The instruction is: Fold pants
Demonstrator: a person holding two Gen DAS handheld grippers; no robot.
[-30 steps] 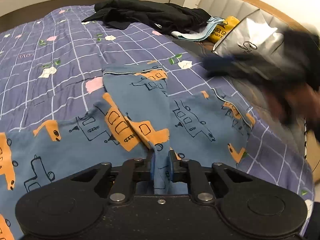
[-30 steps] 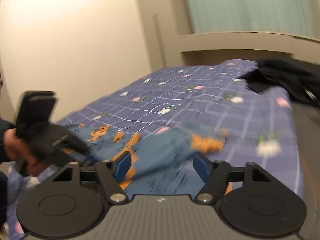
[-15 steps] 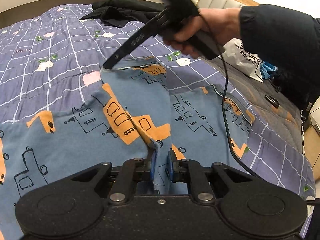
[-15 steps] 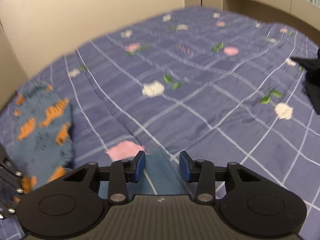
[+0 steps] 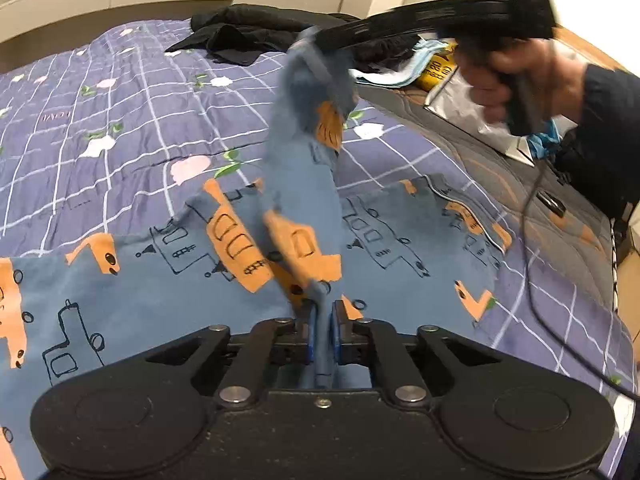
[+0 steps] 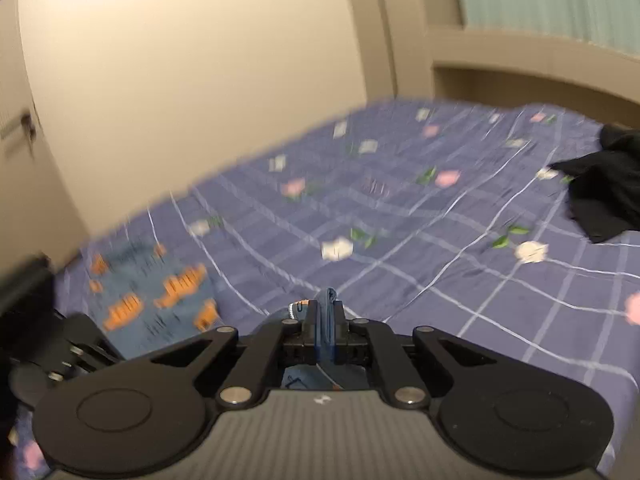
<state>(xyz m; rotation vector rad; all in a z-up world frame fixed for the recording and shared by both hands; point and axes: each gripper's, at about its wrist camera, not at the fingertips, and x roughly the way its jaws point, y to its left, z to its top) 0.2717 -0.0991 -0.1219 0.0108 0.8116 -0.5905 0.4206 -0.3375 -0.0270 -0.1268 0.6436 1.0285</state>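
Note:
The pants (image 5: 132, 272) are blue with orange and black vehicle prints and lie spread on the bed. My left gripper (image 5: 322, 334) is shut on a fold of the pants near the crotch, low over the bed. My right gripper (image 5: 310, 38) is shut on the far end of one part of the pants and holds it lifted above the bed, so a blue strip of cloth (image 5: 300, 176) hangs between the two grippers. In the right wrist view the right gripper (image 6: 326, 330) pinches blue cloth, and a pants leg (image 6: 152, 300) lies at the left.
A purple checked quilt (image 5: 120, 128) with flowers covers the bed. Black clothes (image 5: 256, 36) are heaped at the far side, also seen in the right wrist view (image 6: 608, 188). A silver bag (image 5: 472, 100) and a yellow packet (image 5: 436, 70) lie by the headboard. A cable (image 5: 532, 240) trails at the right.
My right gripper has closed on the far end of the pants and lifted it off the bed. My left gripper has kept its grip in place.

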